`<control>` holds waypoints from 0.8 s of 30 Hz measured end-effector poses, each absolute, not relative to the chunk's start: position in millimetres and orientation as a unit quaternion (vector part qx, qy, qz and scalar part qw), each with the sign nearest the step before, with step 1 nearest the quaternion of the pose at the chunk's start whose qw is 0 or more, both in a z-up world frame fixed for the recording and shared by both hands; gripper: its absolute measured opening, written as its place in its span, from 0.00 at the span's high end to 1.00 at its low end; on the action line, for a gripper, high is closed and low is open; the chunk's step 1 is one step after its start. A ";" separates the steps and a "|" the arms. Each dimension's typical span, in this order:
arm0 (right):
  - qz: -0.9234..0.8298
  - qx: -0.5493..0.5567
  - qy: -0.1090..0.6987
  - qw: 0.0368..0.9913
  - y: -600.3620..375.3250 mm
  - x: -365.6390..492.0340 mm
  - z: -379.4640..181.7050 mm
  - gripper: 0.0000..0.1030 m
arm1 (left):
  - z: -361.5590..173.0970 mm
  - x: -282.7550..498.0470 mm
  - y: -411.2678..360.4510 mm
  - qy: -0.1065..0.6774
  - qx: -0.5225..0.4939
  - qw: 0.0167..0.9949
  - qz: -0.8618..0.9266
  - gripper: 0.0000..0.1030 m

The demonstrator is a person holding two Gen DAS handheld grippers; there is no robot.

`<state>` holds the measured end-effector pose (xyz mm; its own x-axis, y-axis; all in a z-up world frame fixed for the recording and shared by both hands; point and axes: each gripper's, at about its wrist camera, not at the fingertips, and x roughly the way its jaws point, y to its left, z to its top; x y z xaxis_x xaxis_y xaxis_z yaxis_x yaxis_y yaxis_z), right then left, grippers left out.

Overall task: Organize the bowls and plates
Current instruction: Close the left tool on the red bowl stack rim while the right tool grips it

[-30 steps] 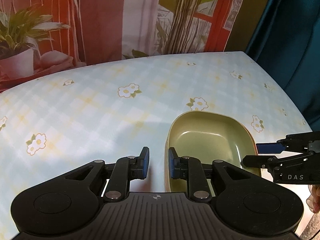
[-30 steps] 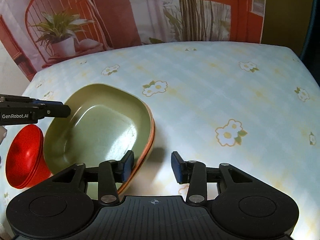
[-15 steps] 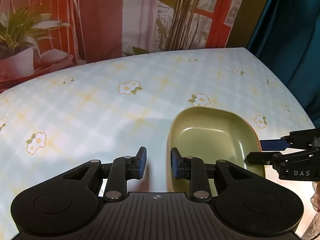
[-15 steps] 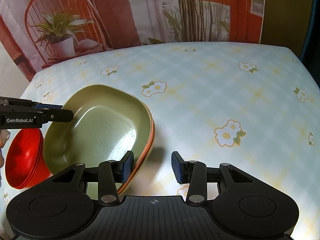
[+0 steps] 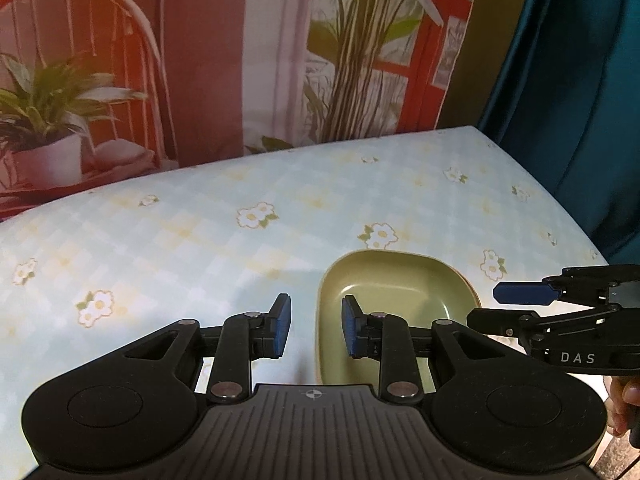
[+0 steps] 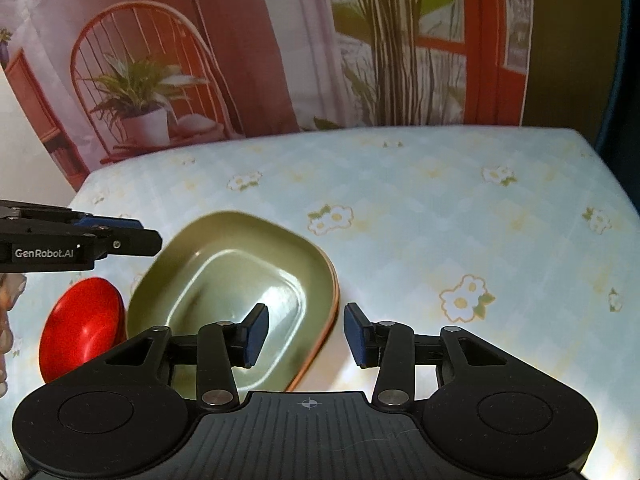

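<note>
left tongs (image 5: 313,330) released, blue pads (image 5: 283,324) apart with nothing between them, hovering over the near-left rim of the green dish (image 5: 394,300). right-hand pad above the dish's inner wall, left-hand pad above bare cloth; cannot tell whether either touches the rim. seen from the right wrist, same tongs (image 6: 140,236) entering at 9 o'clock, tips reaching just over the dish's far-left edge.

right tongs (image 6: 305,334) released too, pads (image 6: 256,334) wide apart, straddling the right rim of the green dish (image 6: 240,280): one pad over the basin, the other over the cloth outside. not clamped on anything. from the left wrist, these tongs (image 5: 496,306) coming in at 3 o'clock, tips just beside the dish's right edge, a bit of the person's hand (image 5: 622,404) visible at 4 o'clock behind them.

green dish a rounded rectangle, upright, empty inside, sitting on the worktop (image 6: 440,208) toward the near edge. thin orange rim (image 6: 330,320) showing beneath its right side, nested under it; cannot tell how many pieces in the stack.

red bowl (image 6: 82,328) at 8 o'clock in the right wrist view, just beside the dish's left side, tilted so its outer wall faces the camera; partly hidden by the tongs' body.

worktop covered with a pale blue checked cloth printed with white flowers. backdrop (image 5: 200,60) beyond at 12 o'clock, printed with a chair, potted plant and red window frame. dark teal curtain (image 5: 568,80) at 2 o'clock in the left wrist view.
</note>
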<state>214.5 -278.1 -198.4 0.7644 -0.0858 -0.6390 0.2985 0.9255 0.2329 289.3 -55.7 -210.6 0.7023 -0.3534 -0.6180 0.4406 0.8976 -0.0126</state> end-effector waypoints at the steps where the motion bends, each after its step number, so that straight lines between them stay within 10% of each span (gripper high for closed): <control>1: -0.105 0.162 0.325 0.926 -276.5 213.9 -197.4 0.59 | -209.0 288.0 -53.4 0.319 0.068 0.921 -0.215 0.72; 24: -0.125 0.194 0.293 0.928 -209.5 197.3 -188.9 0.50 | -206.4 255.2 22.8 0.321 0.052 0.930 -0.171 0.65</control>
